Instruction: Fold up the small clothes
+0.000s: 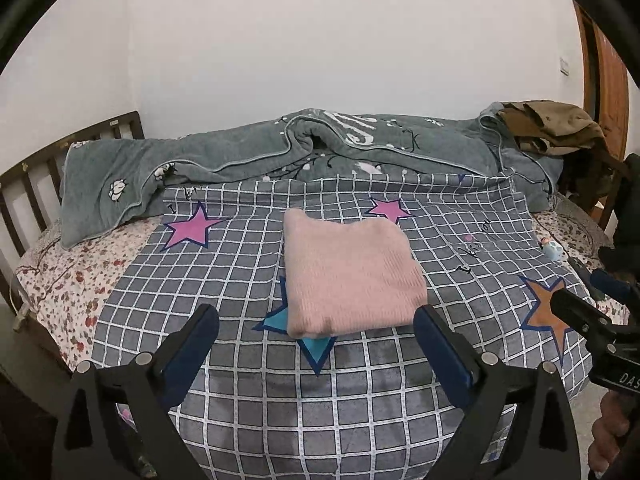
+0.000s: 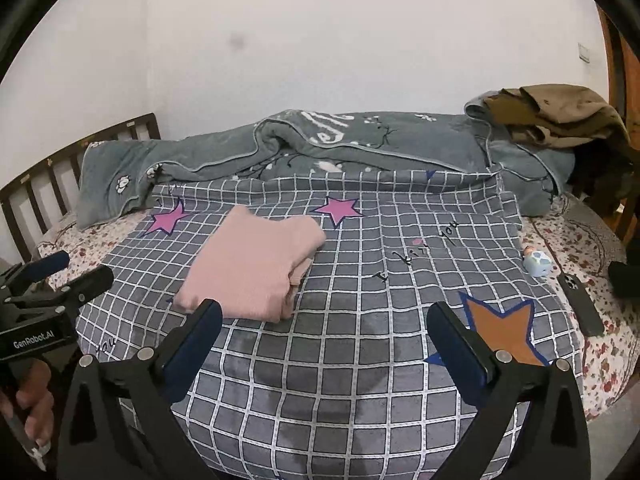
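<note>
A folded pink garment [image 1: 348,276] lies on the grey checked cover [image 1: 240,360] of the bed [image 1: 52,280], at mid-frame in the left wrist view and left of centre in the right wrist view, where stacked layers show along its near right edge. It hides most of a blue star print under its near corner.

The left gripper [image 1: 316,338] hangs at the bottom of its own view, jaws spread wide and empty, clear of the garment. The right gripper [image 2: 324,334] is likewise released, with only checked cover between its jaws.

At the far side of the bed a grey-green quilt [image 1: 240,156] is bunched along the wall; brown clothes [image 2: 560,116] are heaped at upper right, partly cut by the lens rim. A small pale-blue figurine [image 2: 538,262] and a dark phone [image 2: 582,304] lie on the floral sheet at right; details are hard to make out.
</note>
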A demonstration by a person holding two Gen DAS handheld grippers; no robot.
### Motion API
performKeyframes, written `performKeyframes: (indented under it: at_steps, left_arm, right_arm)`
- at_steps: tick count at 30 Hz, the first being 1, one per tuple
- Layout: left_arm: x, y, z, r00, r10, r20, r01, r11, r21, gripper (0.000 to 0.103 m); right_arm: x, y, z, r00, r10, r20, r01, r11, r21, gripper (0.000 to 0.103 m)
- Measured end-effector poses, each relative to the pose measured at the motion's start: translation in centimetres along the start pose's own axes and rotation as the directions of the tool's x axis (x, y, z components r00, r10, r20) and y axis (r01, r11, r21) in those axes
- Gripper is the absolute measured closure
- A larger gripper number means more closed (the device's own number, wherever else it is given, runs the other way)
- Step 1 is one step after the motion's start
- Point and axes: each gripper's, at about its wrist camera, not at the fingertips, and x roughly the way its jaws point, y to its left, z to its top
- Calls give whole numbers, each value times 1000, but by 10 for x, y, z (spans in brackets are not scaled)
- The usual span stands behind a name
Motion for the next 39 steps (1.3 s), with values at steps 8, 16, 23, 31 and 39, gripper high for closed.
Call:
performKeyframes:
  at_steps: [8, 16, 23, 31, 39]
  left_arm:
    - [-2, -1, -4, 1000, -4, -4, 4, 1000, -11, 4]
    - [-3, 2, -4, 1000, 8, -4, -8, 1000, -20, 4]
    - [-2, 2, -3, 1000, 9, -3, -9, 1000, -16, 4]
    - [-2, 2, -2, 1000, 16, 1, -16, 1000, -10, 4]
    - [-3, 3, -2, 1000, 18, 3, -18, 1000, -9, 4]
  right_arm:
    - [-2, 0, -1, 1000, 1, -4, -1, 1000, 4, 2]
    - [-5, 0, -1, 1000, 4, 1, -4, 1000, 9, 2]
    - [-4, 0, -1, 1000, 7, -3, -6, 1000, 18, 2]
    - [-5, -1, 0, 1000, 12, 0, -12, 1000, 21, 2]
    - [-6, 0, 1, 1000, 14, 2, -14, 1000, 21, 2]
